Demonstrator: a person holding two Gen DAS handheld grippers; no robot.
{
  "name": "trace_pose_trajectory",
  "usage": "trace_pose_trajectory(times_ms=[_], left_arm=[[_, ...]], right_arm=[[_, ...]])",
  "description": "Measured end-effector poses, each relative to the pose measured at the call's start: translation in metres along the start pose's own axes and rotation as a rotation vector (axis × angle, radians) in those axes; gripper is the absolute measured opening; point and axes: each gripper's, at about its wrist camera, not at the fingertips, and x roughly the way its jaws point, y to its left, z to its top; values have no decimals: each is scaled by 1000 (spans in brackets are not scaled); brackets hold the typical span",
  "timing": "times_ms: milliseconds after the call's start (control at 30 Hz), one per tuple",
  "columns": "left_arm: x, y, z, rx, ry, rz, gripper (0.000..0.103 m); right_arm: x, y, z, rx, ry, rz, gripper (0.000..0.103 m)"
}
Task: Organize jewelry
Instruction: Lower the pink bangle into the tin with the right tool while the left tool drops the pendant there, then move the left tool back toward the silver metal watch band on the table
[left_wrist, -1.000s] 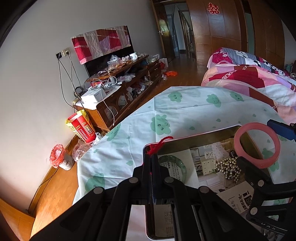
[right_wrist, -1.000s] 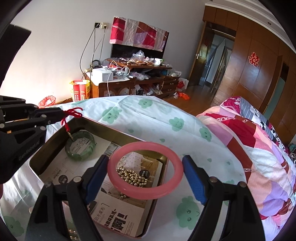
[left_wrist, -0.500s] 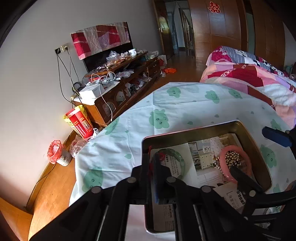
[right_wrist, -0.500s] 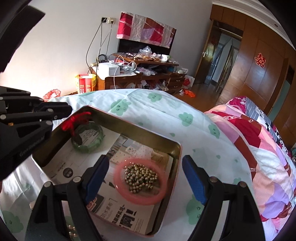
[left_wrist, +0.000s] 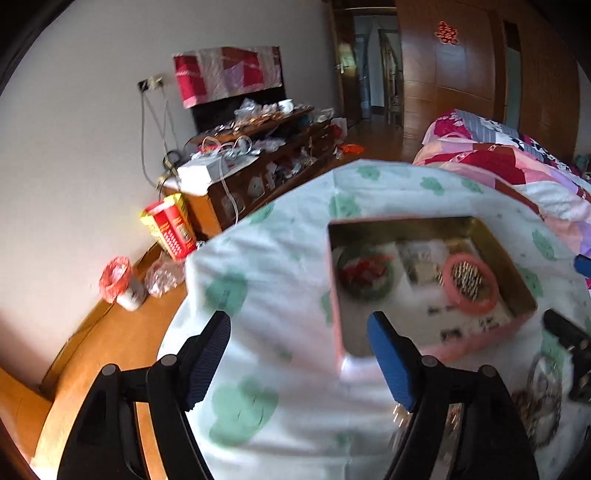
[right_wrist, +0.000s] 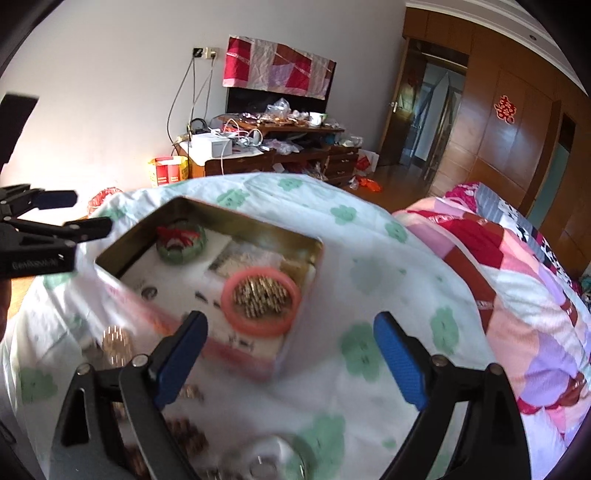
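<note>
Right wrist view shows us the bed (right_wrist: 369, 236) under its white cloth with green blots, a patchwork quilt (right_wrist: 517, 280) along its right edge. Near the cloth's middle sits an open tin (right_wrist: 258, 240), lined with printed paper. At the tin's right end lies a pink bangle (right_wrist: 258, 325), flat, ringed around a heap of gold beads (right_wrist: 260, 295). At the tin's far left corner lies a green bangle (right_wrist: 181, 254) with a red cord (right_wrist: 175, 234) bunched on top of it. Both pictures are motion-blurred, so finer detail is lost to us.

Our right gripper (right_wrist: 291, 354) hangs above the near edge of the tin with its blue pads spread wide and nothing between them. Our left gripper (right_wrist: 62, 210) shows at the left edge of that picture, beyond the tin's left side; in the left wrist view the left gripper (left_wrist: 299, 354) also stands wide apart and empty, near the tin's (left_wrist: 509, 280) front left corner, with both bangles inside: pink (left_wrist: 471, 282) to the right, green (left_wrist: 365, 277) to the left.

On the cloth by its near edge, outside the tin, we see more gold beads (right_wrist: 116, 343) and a pale blurred ring (right_wrist: 266, 461) whose make we cannot tell.
</note>
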Motion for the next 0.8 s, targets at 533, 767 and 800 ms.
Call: trace_pose_trajectory(times_ms=[533, 767, 800], left_arm=[[-26, -24, -55, 8, 56, -41, 77], [-39, -51, -65, 67, 66, -102, 77], [-41, -54, -66, 79, 69, -114, 77]], right_arm=[[-29, -10, -68, 84, 48, -36, 93], [-31, -10, -77, 93, 56, -45, 93], [-31, -10, -77, 92, 55, -49, 93]])
